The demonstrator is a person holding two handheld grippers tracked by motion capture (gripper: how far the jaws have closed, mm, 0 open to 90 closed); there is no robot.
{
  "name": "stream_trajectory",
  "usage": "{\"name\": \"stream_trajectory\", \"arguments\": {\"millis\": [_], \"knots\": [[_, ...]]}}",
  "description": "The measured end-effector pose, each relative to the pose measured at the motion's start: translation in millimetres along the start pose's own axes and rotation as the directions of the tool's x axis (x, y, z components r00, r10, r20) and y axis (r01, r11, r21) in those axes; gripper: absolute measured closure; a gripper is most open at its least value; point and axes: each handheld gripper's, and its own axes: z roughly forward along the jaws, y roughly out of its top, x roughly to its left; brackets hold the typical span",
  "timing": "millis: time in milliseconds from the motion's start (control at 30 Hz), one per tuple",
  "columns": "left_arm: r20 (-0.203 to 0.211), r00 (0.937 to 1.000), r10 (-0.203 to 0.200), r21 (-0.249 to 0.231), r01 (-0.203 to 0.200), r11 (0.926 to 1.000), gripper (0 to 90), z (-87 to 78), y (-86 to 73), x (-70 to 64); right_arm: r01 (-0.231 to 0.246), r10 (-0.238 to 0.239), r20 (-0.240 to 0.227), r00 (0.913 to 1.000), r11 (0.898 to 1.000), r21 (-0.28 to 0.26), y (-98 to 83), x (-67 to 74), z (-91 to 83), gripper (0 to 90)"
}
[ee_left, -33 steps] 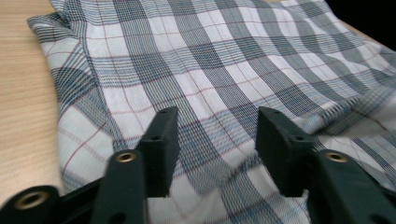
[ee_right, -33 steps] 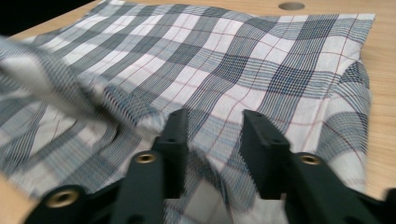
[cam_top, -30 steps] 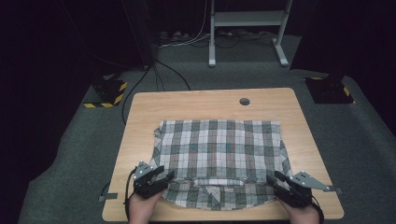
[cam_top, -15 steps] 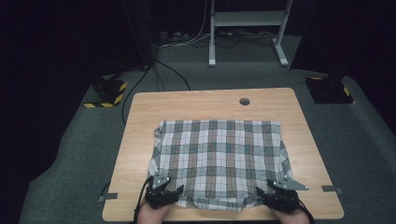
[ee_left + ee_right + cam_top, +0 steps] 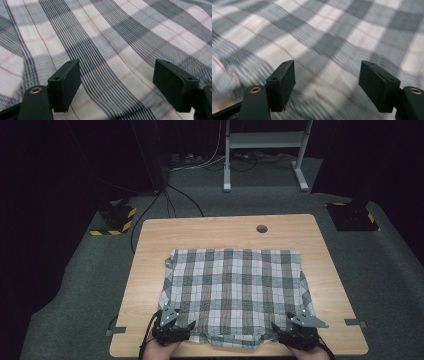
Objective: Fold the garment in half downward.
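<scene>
Both claws, left claw [image 5: 172, 332] and right claw [image 5: 295, 336], have just been opening and grip nothing, so lift them straight off the plaid cloth [image 5: 235, 290] without dragging its near edge across the worktop [image 5: 150, 240]

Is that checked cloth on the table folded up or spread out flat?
Spread out: the checked cloth lies open as one broad rectangle on the table, though its near edge is turned and rumpled.

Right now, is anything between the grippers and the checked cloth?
Nothing visible. The left gripper and right gripper sit at the near corners of the cloth, jaws open after just opening, with only plaid fabric right beyond them.
</scene>
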Motion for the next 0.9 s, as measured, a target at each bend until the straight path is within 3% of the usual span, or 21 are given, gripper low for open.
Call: {"name": "stream_trajectory", "arguments": {"millis": [100, 200, 267, 367, 467, 900], "knots": [[-0.03, 0.9993, -0.021, 0.021, 0.022, 0.9995, 22.5, 6.4, 7.3, 8.8, 0.011, -0.011, -0.021, 0.9997, 1.0, 0.002, 14.1, 7.5, 12.0, 25.9], [-0.063, 0.9974, -0.036, 0.067, 0.04, 0.9969, 22.3, 15.0, 8.3, 16.1, 0.034, -0.033, -0.036, 0.9988, 0.999, 0.037, 22.5, 16.8, 28.7, 23.3], [-0.067, 0.9973, -0.031, 0.093, 0.037, 0.995, 22.3, 18.5, 4.9, 17.3, 0.05, -0.048, -0.036, 0.9982, 0.997, 0.063, 24.2, 20.9, 38.0, 22.3], [-0.084, 0.9964, 0.0, 0.075, 0.007, 0.9972, 21.4, 16.8, -0.5, 13.3, 0.032, -0.029, -0.035, 0.999, 0.995, 0.097, 21.0, 20.3, 44.1, 20.8], [-0.083, 0.9965, 0.0, 0.057, 0.005, 0.9984, 21.4, 13.6, -5.9, 9.3, 0.052, -0.052, -0.007, 0.9986, 0.994, 0.093, 15.4, 20.2, 40.2, 20.0], [-0.071, 0.9974, 0.01, 0.077, -0.005, 0.997, 20.0, 16.2, -2.7, -4.1, 0.05, -0.05, -0.004, 0.9988, 0.994, 0.095, 8.5, 8.3, 30.4, 19.9]]}}
